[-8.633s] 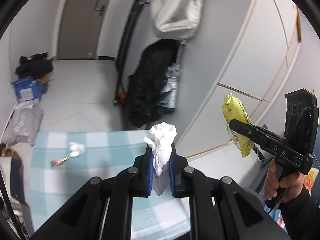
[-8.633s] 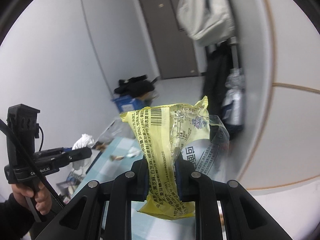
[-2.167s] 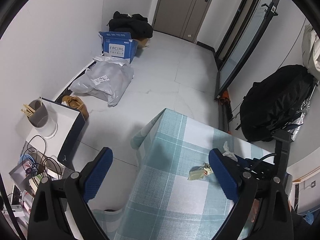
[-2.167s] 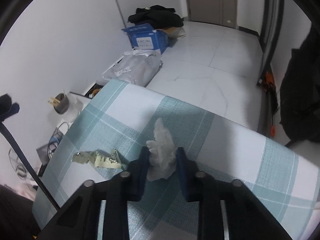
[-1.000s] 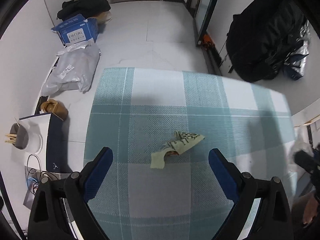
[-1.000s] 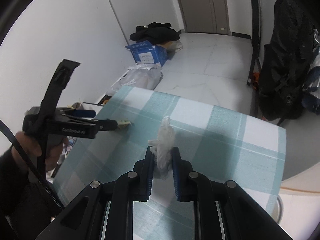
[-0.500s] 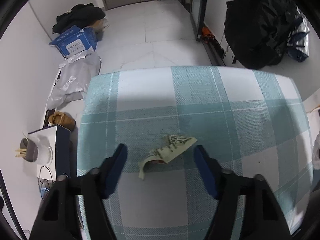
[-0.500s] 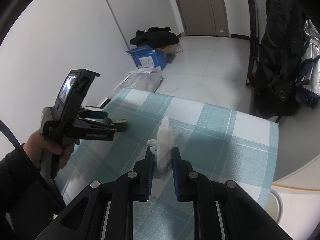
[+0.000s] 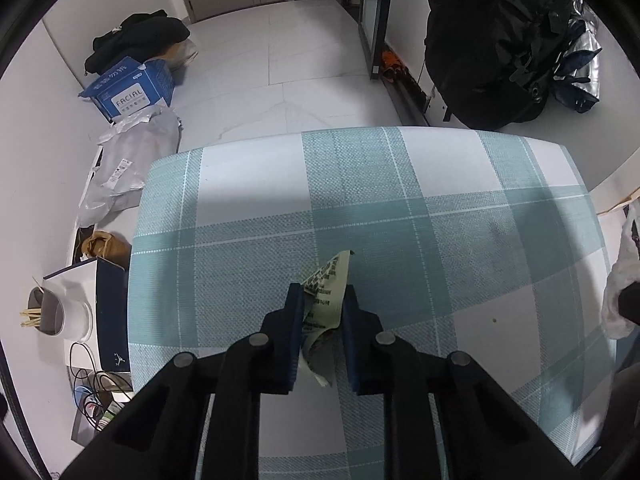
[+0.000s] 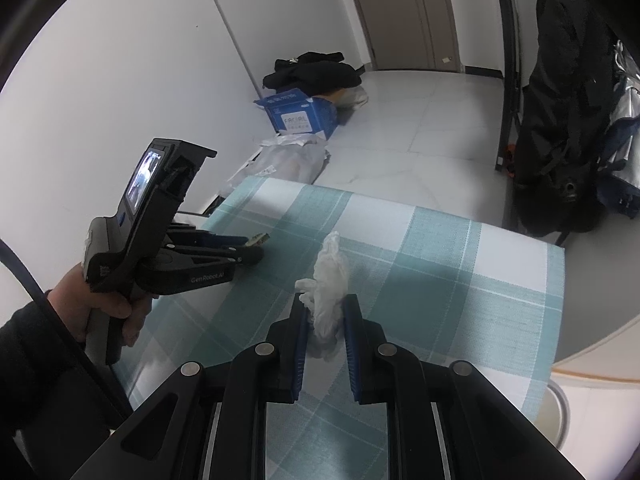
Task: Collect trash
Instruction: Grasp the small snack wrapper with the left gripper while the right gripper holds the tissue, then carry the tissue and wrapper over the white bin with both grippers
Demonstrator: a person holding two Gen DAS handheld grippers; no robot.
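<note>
Left tongs (image 9: 321, 309) just closed, pinching one printed wrapper (image 9: 326, 294), right tongs (image 10: 325, 319) pinching one white tissue (image 10: 329, 280), checked tablecloth (image 9: 440, 208).

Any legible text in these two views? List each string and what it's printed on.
"FACIAL": on the blue cardboard box on the floor by the wall; the smaller line under it is too small to read.
"GenRobot.AI": on the black side of the left gripper, seen from the right wrist.
Dark print on the pale yellow-green wrapper in that gripper: unreadable.
Label on the grey plastic mailer bag: too small.
</note>
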